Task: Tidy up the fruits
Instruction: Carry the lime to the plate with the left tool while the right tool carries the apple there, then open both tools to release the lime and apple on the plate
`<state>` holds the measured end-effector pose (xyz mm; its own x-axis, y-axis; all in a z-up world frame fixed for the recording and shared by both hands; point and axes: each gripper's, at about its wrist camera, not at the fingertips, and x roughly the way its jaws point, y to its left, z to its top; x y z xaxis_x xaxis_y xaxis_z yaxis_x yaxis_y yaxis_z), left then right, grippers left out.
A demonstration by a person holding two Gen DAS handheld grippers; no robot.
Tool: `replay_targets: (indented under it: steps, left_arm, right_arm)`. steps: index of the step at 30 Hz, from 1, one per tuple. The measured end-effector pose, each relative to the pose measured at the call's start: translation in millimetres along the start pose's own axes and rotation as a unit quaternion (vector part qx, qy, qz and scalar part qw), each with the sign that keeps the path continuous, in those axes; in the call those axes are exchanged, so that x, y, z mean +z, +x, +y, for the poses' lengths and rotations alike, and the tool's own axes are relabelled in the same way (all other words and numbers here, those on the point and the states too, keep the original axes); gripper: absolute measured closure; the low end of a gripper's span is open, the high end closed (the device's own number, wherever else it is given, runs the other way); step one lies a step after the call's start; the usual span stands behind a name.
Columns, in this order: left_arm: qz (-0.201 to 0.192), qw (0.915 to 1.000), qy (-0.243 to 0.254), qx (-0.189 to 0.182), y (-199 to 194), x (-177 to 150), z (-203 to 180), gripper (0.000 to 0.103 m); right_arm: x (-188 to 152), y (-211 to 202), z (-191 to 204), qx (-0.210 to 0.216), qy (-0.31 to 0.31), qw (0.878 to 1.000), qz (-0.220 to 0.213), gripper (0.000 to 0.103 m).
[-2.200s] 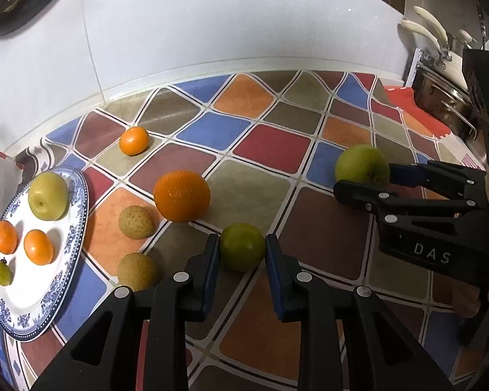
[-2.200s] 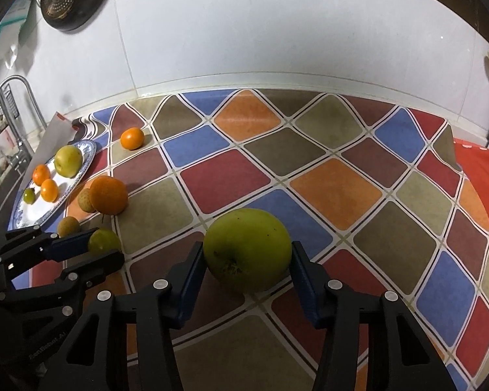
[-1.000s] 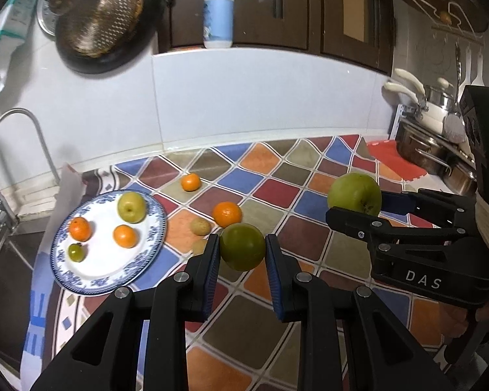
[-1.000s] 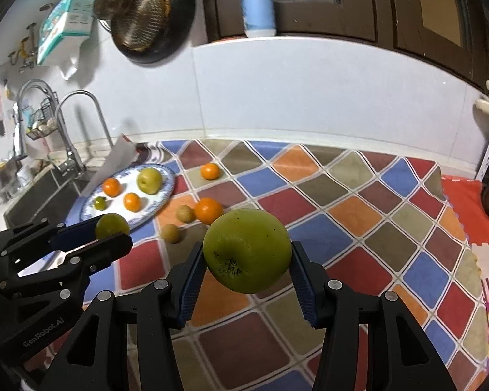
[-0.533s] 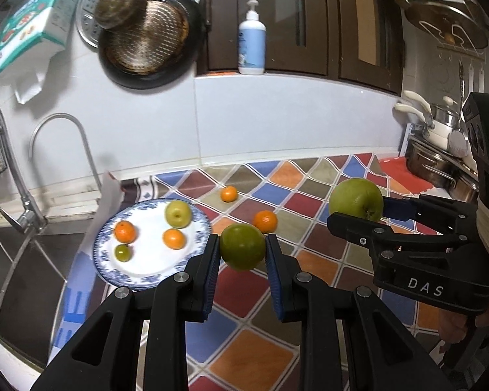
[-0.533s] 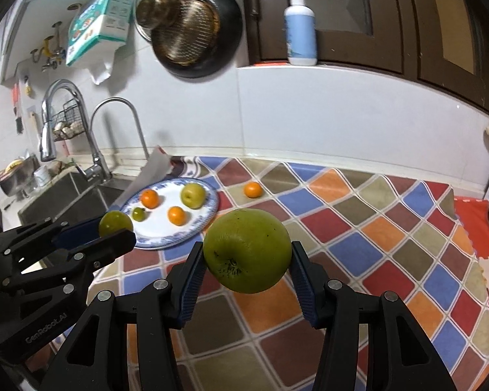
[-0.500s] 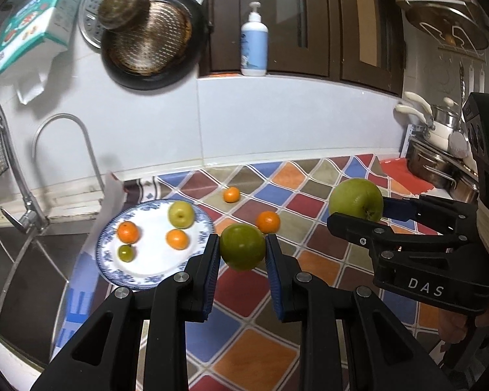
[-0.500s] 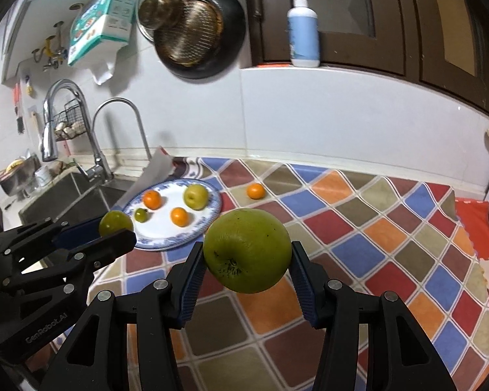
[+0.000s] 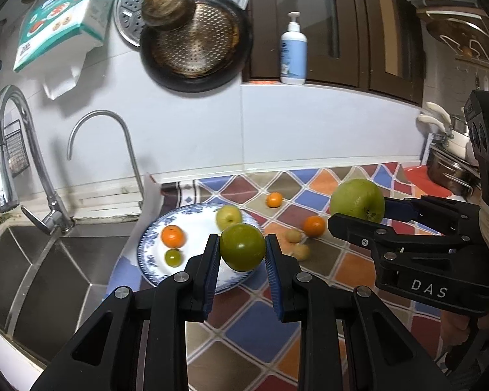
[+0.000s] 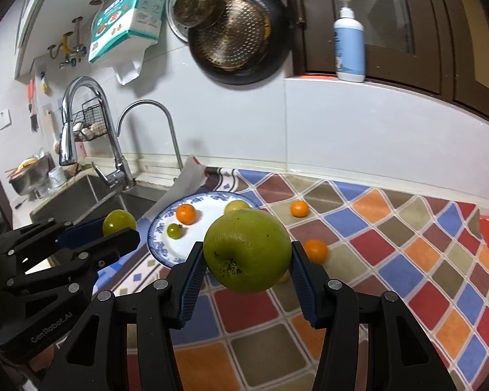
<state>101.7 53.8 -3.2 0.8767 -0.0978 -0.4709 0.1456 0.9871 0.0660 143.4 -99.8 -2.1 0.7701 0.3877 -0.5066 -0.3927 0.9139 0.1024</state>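
Fruits are mid-carry: left gripper [image 9: 242,252] clamps a small green fruit [image 9: 242,246], right gripper [image 10: 247,262] a big apple [image 10: 247,250]. Lower both gently onto bare plate [image 9: 153,238] at ten o'clock.

I saw the plate [image 9: 146,254] lying on the bench [image 9: 260,322], right of the sink [image 9: 32,277]; three fruits [image 9: 172,236] lay on it, four more [image 9: 314,225] to its right.

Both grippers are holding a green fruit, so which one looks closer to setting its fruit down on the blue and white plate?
Left, probably. The left gripper holds its small green fruit over the plate; the right gripper's apple hangs over the cloth further right.
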Motion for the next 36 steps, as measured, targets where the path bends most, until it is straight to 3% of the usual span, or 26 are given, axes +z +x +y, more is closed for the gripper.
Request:
replay_targets:
  steps: [15, 36]
  left_arm:
    - [0.026, 0.9993, -0.012, 0.023, 39, -7, 52, 0.075]
    - [0.102, 0.9944, -0.024, 0.012, 122, -27, 95, 0.075]
  right_arm:
    - [13, 68, 33, 0.028, -0.024, 0.999, 0.039, 0.051]
    - [-1, 169, 54, 0.066, -0.047, 0.989, 0.126, 0.051]
